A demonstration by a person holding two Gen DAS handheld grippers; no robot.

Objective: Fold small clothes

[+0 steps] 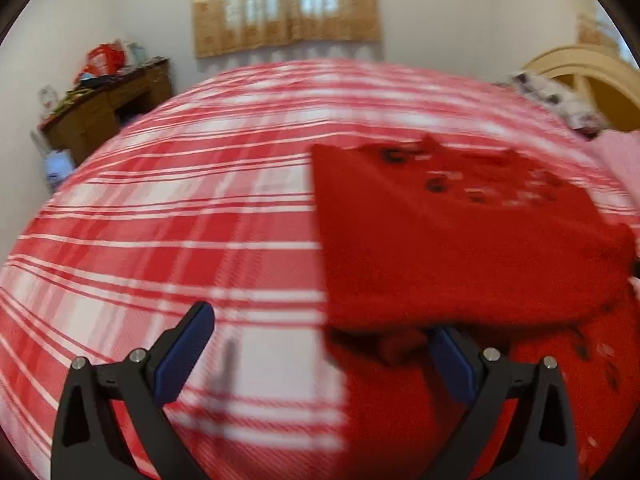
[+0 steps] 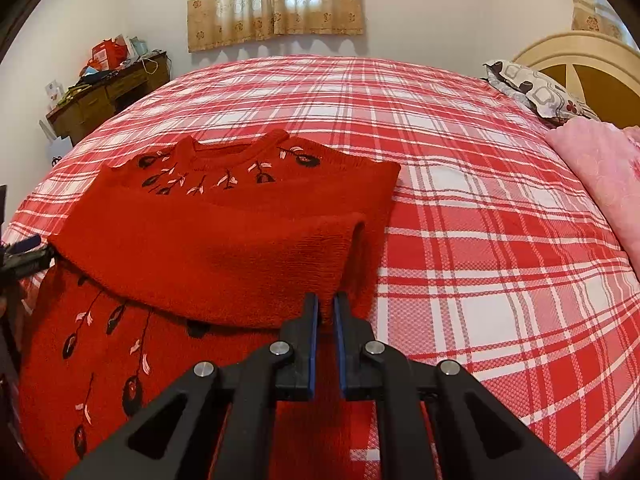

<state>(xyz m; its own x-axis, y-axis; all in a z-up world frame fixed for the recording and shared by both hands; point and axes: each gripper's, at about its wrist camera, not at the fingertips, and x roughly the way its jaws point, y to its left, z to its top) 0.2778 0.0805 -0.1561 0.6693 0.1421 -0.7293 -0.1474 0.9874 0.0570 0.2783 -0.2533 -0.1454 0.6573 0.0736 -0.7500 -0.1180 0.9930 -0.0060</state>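
sweater [image 2: 208, 248] lies on the bed [image 2: 480, 240], partly folded. our right gripper [image 2: 326, 304] is pinched on the folded edge; left gripper [image 1: 320, 344] gapes wide, holding nothing. we judge the knit soft, floppy, fairly light; grab corners or hem so it won't sag.

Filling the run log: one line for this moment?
stage: mid-fold | right tongs: shut on red knitted sweater fold | left tongs: open beside it | surface: red-white plaid bedsheet
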